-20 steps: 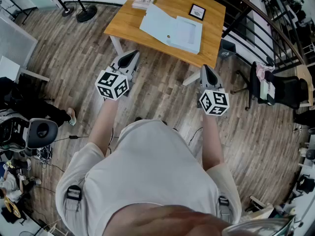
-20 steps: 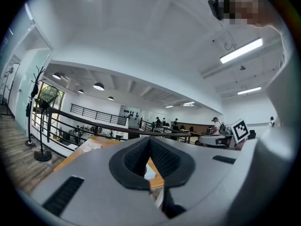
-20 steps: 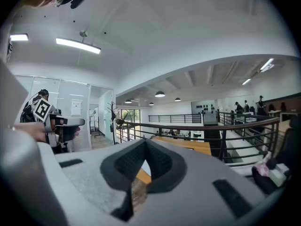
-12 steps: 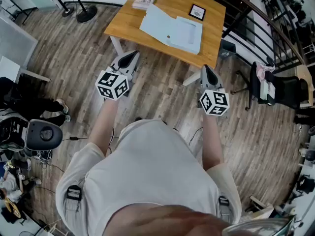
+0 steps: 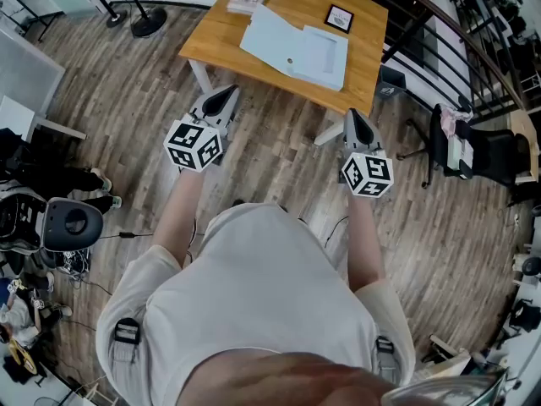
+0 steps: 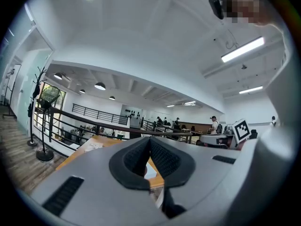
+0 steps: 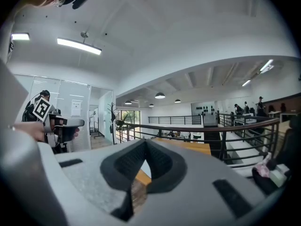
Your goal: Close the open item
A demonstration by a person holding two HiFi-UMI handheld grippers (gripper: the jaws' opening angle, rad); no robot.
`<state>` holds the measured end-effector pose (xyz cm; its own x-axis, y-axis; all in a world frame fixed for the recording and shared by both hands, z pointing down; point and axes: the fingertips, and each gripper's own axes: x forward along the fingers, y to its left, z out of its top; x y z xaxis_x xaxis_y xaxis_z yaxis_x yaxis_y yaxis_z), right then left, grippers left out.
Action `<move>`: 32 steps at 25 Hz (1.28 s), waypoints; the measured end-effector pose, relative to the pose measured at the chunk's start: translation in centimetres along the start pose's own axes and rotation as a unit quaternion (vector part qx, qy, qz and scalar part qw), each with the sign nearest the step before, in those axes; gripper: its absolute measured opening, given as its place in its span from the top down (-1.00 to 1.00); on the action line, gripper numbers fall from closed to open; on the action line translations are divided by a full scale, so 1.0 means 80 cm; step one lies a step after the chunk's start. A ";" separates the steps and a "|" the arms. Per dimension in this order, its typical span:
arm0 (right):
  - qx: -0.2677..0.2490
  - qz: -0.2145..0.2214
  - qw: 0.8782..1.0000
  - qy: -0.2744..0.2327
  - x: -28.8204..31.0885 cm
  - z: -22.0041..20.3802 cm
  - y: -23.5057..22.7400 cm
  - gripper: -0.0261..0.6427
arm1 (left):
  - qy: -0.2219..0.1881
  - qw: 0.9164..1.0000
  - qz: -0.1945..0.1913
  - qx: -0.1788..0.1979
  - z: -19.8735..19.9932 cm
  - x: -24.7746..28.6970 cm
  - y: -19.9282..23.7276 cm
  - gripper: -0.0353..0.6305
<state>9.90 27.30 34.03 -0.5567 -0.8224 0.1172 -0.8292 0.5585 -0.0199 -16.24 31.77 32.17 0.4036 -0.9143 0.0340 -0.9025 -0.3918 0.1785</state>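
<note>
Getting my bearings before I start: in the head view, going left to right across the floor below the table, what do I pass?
Grey chair → left gripper → right gripper → black chair.

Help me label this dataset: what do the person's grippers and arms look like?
The left gripper and right gripper are alike: grey tapering shells, black ribbed pads, each carrying a cube of black-and-white square markers. The person wears a pale short-sleeved shirt with buckled shoulder straps.
</note>
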 end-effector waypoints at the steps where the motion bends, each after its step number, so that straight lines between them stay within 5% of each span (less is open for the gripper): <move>1: 0.001 0.000 1.000 0.001 -0.001 -0.001 0.000 0.91 | -0.002 1.000 0.001 0.003 0.000 -0.002 0.000 0.91; 16: 0.006 -0.002 1.000 0.015 0.000 -0.008 0.018 0.91 | -0.006 1.000 0.008 -0.006 0.000 -0.023 0.016 0.42; 32: 0.008 -0.028 0.999 0.026 0.018 -0.023 0.059 0.91 | 0.007 1.000 -0.015 -0.012 -0.013 -0.035 0.071 0.40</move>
<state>5.27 28.99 35.92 -0.5067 -0.8450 0.1710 -0.8597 0.5100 -0.0273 -22.34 32.25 34.09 0.4320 -0.9009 0.0426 -0.8865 -0.4155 0.2034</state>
